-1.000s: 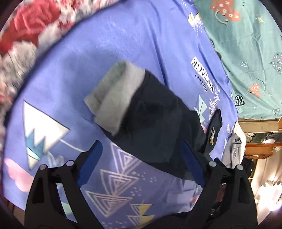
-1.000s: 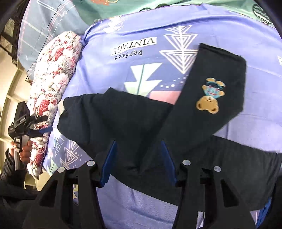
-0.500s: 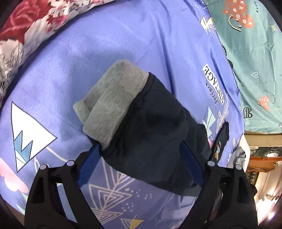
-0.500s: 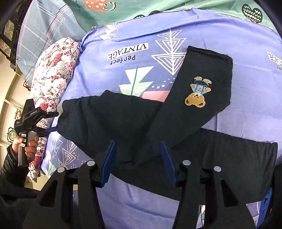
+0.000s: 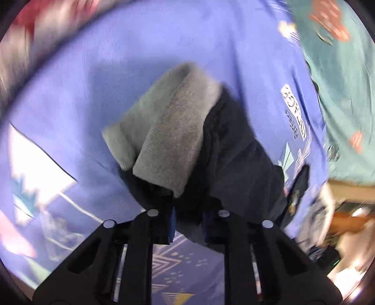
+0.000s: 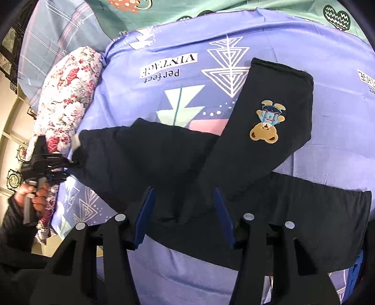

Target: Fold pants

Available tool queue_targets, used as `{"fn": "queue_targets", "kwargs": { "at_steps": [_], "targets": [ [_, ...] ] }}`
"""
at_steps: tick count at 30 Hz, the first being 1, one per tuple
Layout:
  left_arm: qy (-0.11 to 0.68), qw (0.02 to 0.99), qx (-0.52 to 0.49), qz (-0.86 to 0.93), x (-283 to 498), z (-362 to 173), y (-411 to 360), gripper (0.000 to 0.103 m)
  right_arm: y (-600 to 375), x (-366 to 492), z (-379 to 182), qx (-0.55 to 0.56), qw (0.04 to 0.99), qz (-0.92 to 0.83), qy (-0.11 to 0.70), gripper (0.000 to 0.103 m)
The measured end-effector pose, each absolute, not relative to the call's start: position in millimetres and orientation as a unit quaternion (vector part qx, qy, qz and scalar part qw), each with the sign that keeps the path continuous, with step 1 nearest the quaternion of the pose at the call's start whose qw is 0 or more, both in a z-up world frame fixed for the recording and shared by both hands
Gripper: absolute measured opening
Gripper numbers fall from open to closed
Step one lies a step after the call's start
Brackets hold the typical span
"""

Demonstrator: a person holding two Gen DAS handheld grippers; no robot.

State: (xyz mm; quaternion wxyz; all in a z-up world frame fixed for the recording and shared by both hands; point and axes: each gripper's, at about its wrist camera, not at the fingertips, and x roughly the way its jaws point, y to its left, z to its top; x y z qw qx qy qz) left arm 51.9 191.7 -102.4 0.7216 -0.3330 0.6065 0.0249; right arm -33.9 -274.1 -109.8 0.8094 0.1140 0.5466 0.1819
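Dark navy pants point(image 6: 164, 164) lie spread on a purple patterned bedsheet point(image 6: 211, 30). One leg with a bear patch point(image 6: 266, 127) is folded up to the right. My left gripper point(image 5: 187, 223) is shut on the dark fabric just below the grey ribbed waistband point(image 5: 171, 140), which is turned over. It also shows in the right wrist view point(image 6: 63, 167) at the pants' left end. My right gripper point(image 6: 182, 211) is open, its blue pads on either side of the pants' crotch area.
A floral pillow point(image 6: 68, 98) lies at the bed's left edge. A teal patterned sheet point(image 6: 187, 11) and a plaid cloth point(image 6: 58, 30) lie at the far side. Wooden furniture point(image 5: 351, 187) stands beyond the bed in the left wrist view.
My left gripper has moved in to the pants and closed on the fabric below the waistband. My right gripper has stayed open over the crotch area.
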Motion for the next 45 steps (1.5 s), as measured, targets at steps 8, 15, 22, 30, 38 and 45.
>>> {"fn": "queue_targets", "kwargs": {
  "at_steps": [8,15,22,30,38,45],
  "targets": [
    [0.617,0.748,-0.238,0.051,56,-84,197,0.023,-283,-17,-117,0.108,0.815,0.138,0.552,0.053],
    [0.629,0.759,-0.121,0.117,50,-103,191,0.067,-300,38,-130,0.112,0.827,0.060,0.548,0.057],
    [0.576,0.805,-0.103,0.100,40,-55,181,0.083,-289,109,-126,0.091,0.846,0.026,0.524,0.060],
    [0.584,0.798,-0.127,0.077,38,-69,167,0.086,-284,171,-143,0.051,0.836,-0.021,0.546,0.061],
    [0.599,0.788,-0.123,0.074,46,-88,151,0.086,-297,182,-156,0.027,0.828,-0.046,0.558,0.025],
    [0.609,0.781,-0.112,0.080,54,-97,149,0.086,-347,146,-109,0.117,0.862,-0.008,0.494,0.004]
  ]
}}
